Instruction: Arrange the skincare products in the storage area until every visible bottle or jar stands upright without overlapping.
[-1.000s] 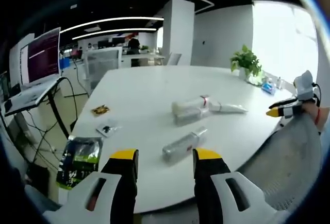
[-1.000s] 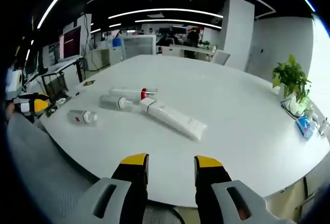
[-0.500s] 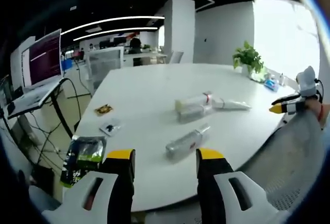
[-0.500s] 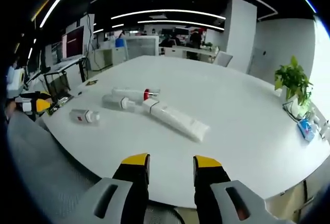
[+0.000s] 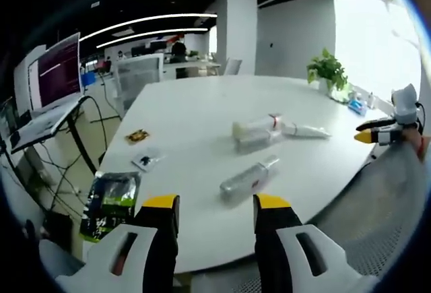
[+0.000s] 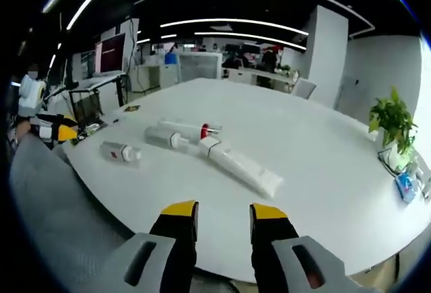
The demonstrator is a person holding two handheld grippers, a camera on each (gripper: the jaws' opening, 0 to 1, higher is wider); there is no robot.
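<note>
Both views off the table's [image 5: 195, 118] edge, apparently facing across, sharing bottles [image 6: 172, 135]

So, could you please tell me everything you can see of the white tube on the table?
The white tube looks like soft plastic, long and flattened toward its far end, with a white cap next to a thin red band. It lies flat on the white table, not upright, its capped end close beside two clear bottles; whether they touch is unclear. Neither gripper holds it.

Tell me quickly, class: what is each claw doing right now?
Left claw: open, holding nothing, short of the small clear bottle.
Right claw: open, holding nothing, short of the white tube.
</note>
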